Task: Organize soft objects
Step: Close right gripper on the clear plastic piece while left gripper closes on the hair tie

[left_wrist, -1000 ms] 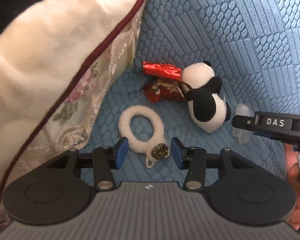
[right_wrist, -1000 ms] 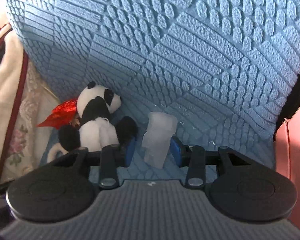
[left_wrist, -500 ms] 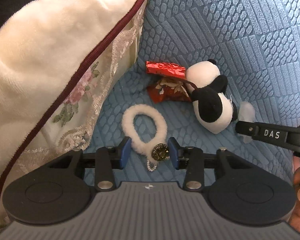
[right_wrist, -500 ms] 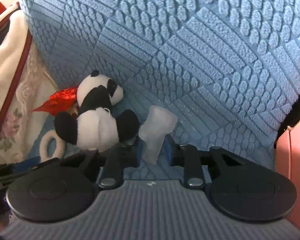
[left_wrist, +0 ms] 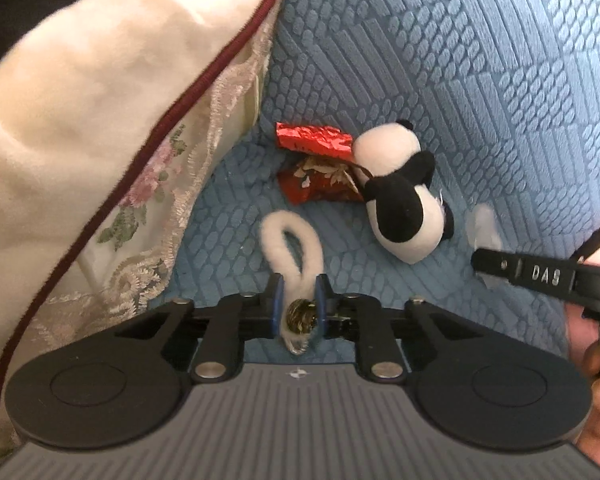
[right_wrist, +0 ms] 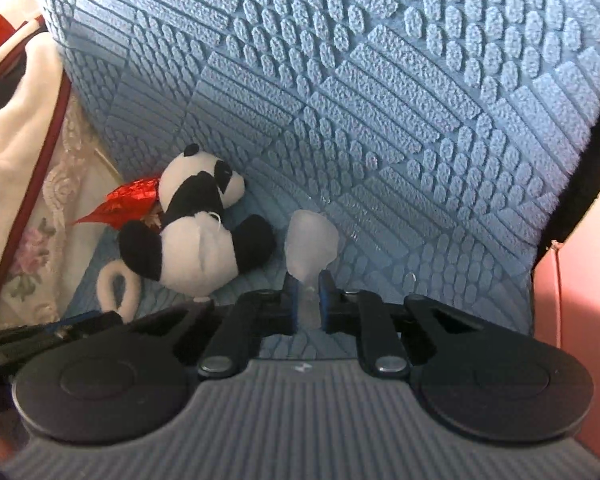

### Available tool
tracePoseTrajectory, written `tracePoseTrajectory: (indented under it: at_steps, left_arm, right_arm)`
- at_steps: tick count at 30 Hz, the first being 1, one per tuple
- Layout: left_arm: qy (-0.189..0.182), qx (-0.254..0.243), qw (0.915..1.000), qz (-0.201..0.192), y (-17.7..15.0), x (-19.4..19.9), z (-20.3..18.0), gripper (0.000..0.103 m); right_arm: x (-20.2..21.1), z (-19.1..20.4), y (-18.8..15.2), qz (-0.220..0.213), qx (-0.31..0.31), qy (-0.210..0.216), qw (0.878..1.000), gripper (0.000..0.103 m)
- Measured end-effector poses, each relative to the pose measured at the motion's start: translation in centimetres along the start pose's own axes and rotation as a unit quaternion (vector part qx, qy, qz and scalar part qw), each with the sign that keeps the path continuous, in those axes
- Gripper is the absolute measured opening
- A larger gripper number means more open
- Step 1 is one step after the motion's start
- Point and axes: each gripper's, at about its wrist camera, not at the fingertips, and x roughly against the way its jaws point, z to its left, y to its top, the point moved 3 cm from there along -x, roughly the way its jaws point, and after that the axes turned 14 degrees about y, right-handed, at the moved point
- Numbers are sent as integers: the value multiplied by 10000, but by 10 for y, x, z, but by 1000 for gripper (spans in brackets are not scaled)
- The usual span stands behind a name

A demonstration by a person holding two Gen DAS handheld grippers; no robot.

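My left gripper has just been closing, and its blue pads now pinch the near end of the fluffy white hair tie right at its brass-coloured charm. The squeeze has drawn the loop into a narrow oval whose long axis runs straight away from me, toward the panda. My right gripper has also just been closing; its pads clamp the lower neck of a soft, translucent whitish piece, which stands upright between them with its wide rounded end pointing up and away.

I take the panda plush as my landmark. It lies on the blue quilted cushion, head toward the cushion's upright back, body toward me. The hair tie sits just to the panda's left and nearer me, apart from it. The translucent piece is just to the panda's right, close to one black foot. Behind the panda on its left, touching its head, lies a crumpled red foil packet. Farther left rises a cream pillow with dark red piping, over floral lace fabric.
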Motion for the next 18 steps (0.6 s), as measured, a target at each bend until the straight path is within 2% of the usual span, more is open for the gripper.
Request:
tracePoseTrajectory:
  at_steps: [4,8,18]
  left_arm:
    - [-98,128,9999,53,3,7,4,8]
    - [-195,170,9996,78,2,13,4,2]
    - [-340,225,9991,81,2,29,6,3]
  right_arm:
    - [19,9,-6,-35,38,-22,10000,14]
    - [35,18,-15,-63,129,-30,9999,14]
    - [55,36,-33,-32,231,62,9997,14]
